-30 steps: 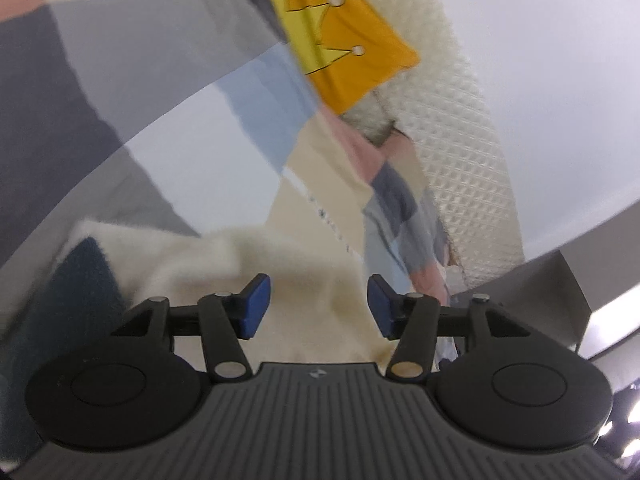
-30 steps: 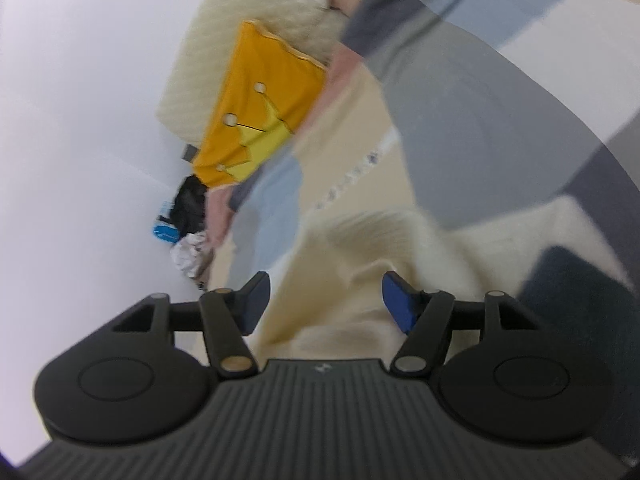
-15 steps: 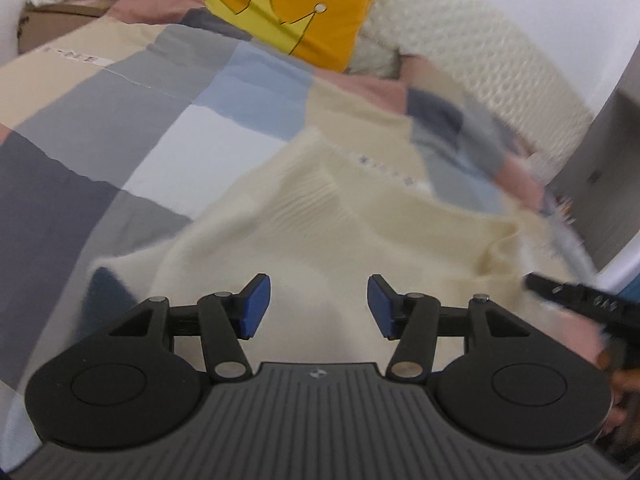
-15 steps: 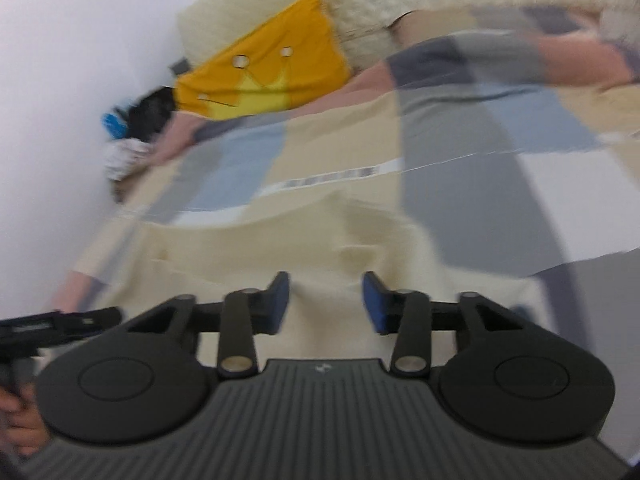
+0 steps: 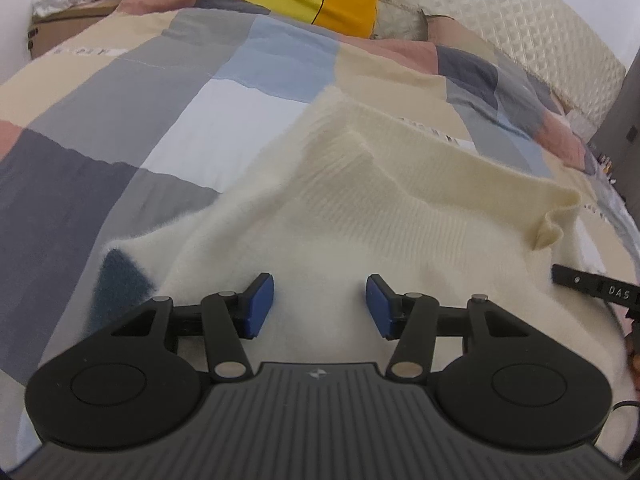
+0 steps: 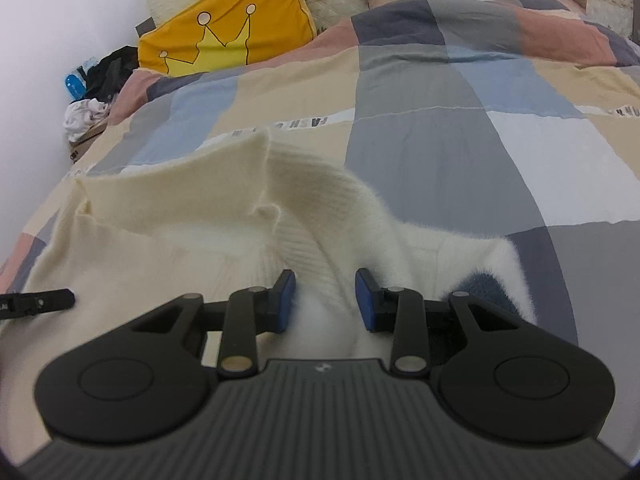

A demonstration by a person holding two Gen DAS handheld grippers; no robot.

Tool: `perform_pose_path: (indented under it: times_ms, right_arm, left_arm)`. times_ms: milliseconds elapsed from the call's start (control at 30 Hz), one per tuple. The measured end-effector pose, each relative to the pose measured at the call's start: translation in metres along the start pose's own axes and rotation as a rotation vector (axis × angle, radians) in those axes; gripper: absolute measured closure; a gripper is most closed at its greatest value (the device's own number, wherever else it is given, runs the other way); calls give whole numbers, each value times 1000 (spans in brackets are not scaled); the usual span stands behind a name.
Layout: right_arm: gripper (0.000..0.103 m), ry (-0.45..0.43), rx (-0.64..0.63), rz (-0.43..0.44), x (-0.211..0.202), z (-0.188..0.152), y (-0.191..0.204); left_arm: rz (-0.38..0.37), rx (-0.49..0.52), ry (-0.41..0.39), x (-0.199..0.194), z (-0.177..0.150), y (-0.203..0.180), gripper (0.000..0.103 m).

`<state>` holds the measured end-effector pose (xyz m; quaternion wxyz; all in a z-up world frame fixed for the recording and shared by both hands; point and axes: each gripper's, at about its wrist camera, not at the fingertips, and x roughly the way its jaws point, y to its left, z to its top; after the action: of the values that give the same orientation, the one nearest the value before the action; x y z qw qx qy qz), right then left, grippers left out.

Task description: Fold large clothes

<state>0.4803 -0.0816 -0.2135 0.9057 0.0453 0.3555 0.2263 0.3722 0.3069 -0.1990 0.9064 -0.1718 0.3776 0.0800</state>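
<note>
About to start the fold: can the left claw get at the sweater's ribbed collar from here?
Probably yes. The left claw hangs open over the sweater, and the collar lies just ahead with nothing between; the right claw sits off to the side.

Cream sweater (image 5: pixel 400 208) on patchwork quilt (image 5: pixel 120 128), left gripper (image 5: pixel 320 306) fingers apart

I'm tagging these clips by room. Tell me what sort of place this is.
Most likely a bedroom. A patchwork quilt covers a bed, a yellow crown pillow leans on a padded headboard, and a cream sweater lies spread out on top.
</note>
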Motion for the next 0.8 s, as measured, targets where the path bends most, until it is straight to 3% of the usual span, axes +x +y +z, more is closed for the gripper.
perform_pose_path:
  times_ms: [467,800]
  right_arm:
    - [66,-94,-37,23,-56,2,29]
    - [66,-147,-79,64,-112,-6,55]
  left_arm:
    - [-5,58,-70,-48,0,-40,44]
    - [-26,107,-96,-114,-31,-67,44]
